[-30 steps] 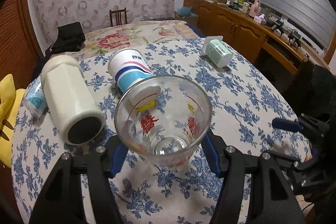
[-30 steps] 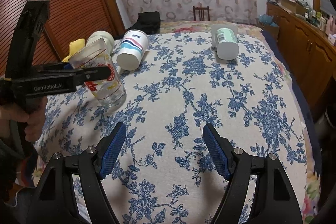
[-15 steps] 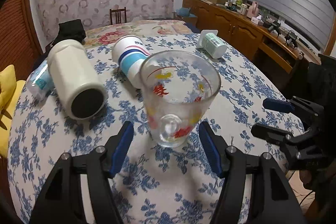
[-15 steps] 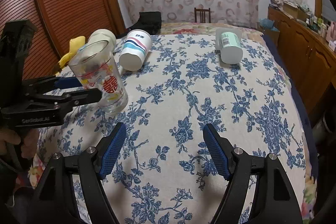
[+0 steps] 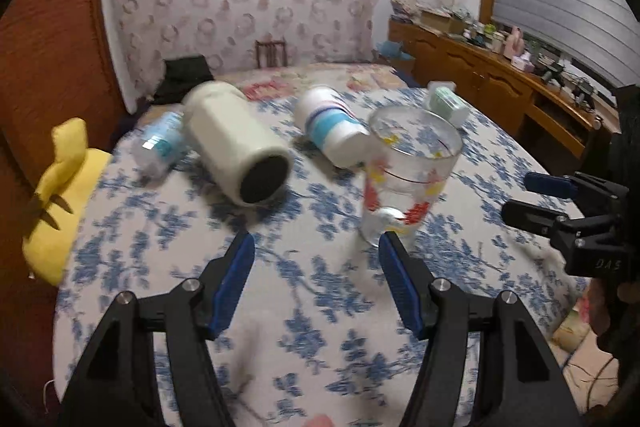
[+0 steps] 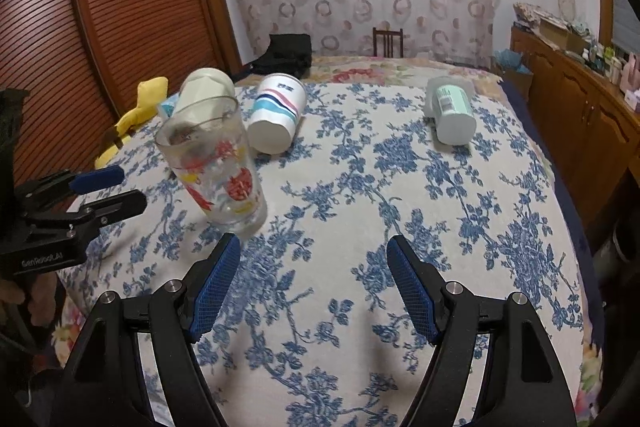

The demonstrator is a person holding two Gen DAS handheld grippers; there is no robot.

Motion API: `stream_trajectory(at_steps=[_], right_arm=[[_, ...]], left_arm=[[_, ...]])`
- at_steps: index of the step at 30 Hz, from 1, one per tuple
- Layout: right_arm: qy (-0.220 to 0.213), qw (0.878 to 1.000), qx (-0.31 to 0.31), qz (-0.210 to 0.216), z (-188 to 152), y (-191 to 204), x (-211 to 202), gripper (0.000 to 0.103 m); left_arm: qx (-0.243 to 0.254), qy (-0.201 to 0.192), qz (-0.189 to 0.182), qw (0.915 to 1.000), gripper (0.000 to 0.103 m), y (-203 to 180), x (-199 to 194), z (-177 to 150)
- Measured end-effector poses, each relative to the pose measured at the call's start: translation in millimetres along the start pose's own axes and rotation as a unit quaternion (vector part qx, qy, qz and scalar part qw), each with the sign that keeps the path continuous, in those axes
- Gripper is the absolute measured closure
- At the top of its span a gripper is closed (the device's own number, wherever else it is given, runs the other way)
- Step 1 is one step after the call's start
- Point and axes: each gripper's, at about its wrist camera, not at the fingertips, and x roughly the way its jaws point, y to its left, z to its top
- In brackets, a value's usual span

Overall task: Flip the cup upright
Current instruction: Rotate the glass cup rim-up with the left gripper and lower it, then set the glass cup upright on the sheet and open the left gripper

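A clear glass cup [image 5: 408, 179] with red and yellow prints stands upright on the blue-flowered tablecloth [image 5: 320, 291]; it also shows in the right wrist view [image 6: 216, 167]. My left gripper [image 5: 316, 263] is open and empty, drawn back to the left of the glass. It shows from the side in the right wrist view [image 6: 108, 187], apart from the glass. My right gripper [image 6: 312, 275] is open and empty over the cloth, right of the glass; it shows at the right edge of the left wrist view [image 5: 536, 199].
Lying on their sides: a cream bottle [image 5: 236, 151], a blue-striped paper cup [image 5: 332, 131], a small plastic bottle [image 5: 160, 143] and a green-labelled cup [image 6: 452, 111]. A yellow cloth [image 5: 60, 195] hangs at the table's left edge. Wooden cabinets [image 6: 580, 99] stand to the right.
The left gripper let go of the glass, which now stands upright on the cloth, and pulled back and to the left. The right gripper stayed nearly still.
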Motion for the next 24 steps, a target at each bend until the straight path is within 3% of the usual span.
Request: stream_trajectory(at_steps=[9,16,24], right_arm=[[-0.094,0.995,-0.003,-0.032,5,25,-37,0.017],[-0.161,0.985,-0.007,-0.057,-4,42,-66,0.017],[-0.177,0.982,0.003,-0.063,-10,40,-70,0.017]], left_arm=[[-0.019,-0.086,0.070,0.9936,0.037,20,-39,-9],[-0.047,-0.124,0.077,0.9882,0.037,32,-61,-17],[-0.057,-0.138,0.077,0.9857,0.037,33,-71,-25]])
